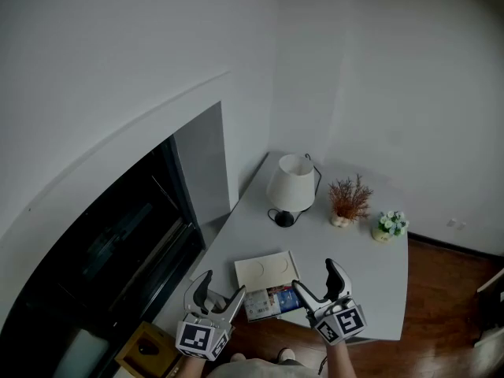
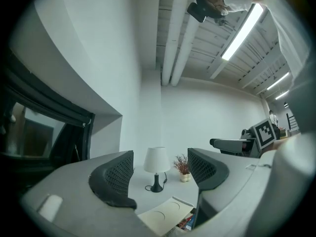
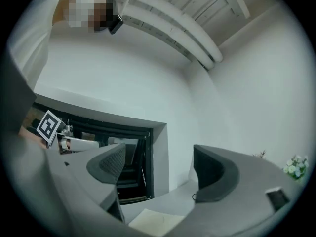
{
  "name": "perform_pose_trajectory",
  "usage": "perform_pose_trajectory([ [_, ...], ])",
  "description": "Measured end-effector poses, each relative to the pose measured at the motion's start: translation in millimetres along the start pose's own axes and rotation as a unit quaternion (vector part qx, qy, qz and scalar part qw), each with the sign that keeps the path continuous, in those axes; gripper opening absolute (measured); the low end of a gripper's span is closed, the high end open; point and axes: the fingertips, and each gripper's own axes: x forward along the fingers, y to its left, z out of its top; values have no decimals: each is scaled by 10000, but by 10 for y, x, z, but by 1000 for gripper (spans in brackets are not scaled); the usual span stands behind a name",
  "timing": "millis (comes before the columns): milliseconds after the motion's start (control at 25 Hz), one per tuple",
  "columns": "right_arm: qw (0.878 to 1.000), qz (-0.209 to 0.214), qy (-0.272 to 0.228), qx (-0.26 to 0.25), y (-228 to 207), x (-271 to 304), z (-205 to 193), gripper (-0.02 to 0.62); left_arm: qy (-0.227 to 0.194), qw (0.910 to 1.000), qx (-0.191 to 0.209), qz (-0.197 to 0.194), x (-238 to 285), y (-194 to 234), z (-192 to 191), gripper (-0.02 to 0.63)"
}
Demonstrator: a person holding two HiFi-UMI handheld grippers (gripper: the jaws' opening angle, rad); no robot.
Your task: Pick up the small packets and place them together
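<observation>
Left gripper [image 1: 225,283], packets [image 1: 272,301] (lamp [image 1: 291,184], plant [image 1: 349,198] beyond)

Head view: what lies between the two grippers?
Packets lie between the left gripper and right gripper, beside a cream card; head view shows it.

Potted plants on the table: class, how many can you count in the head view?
2. A reddish dried plant stands just right of the white lamp; a small pot of white flowers sits further right, near the table edge. None appears hidden.
</observation>
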Motion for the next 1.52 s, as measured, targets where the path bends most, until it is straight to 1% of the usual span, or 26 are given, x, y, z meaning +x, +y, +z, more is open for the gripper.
perform_pose_trajectory([
  [120, 10000, -44, 78, -30, 17, -65, -49, 434, 31, 9999, 108, -63, -45, -16, -6, 330],
  [200, 9998, -51, 175, -70, 61, -112, -111, 406, 64, 9998, 153, -91, -93, -17, -21, 330],
  [360, 9993, -78, 340, -133, 160, -224, -236, 407, 136, 9998, 105, -111, -208, -6, -75, 330],
  [560, 9972, -190, 583, -438, 183, -262, -306, 407, 131, 9999, 28, -67, -230, 47, -118, 330],
  [680, 9962, -263, 630, -536, 156, -282, -316, 407, 143, 9998, 44, -112, -206, 16, -151, 330],
  [840, 9957, -231, 679, -584, 168, -293, -324, 407, 185, 9997, 34, -163, -174, -41, -195, 330],
  [960, 9968, -195, 571, -530, 169, -300, -296, 407, 187, 9996, 34, -203, -145, -84, -204, 330],
  [1080, 9989, -161, 321, -308, 160, -309, -245, 407, 184, 9996, 1, -227, -122, -104, -217, 330],
  [1160, 9990, -146, 323, -280, 159, -302, -250, 407, 228, 9995, 22, -215, -106, -99, -240, 330],
  [1200, 9989, -138, 349, -288, 162, -297, -257, 408, 291, 9994, 119, -172, -99, -93, -262, 330],
  [1320, 9990, -132, 359, -241, 161, -289, -267, 407, 511, 9965, 635, 172, -80, -58, -301, 337],
  [1360, 9990, -129, 353, -234, 160, -287, -267, 407, 519, 9963, 662, 186, -74, -67, -302, 337],
  [1480, 9991, -107, 336, -227, 161, -278, -266, 407, 412, 9983, 418, 36, -66, -128, -303, 337],
  [1520, 9992, -103, 333, -215, 161, -276, -270, 408, 377, 9988, 323, -20, -69, -144, -316, 348],
])
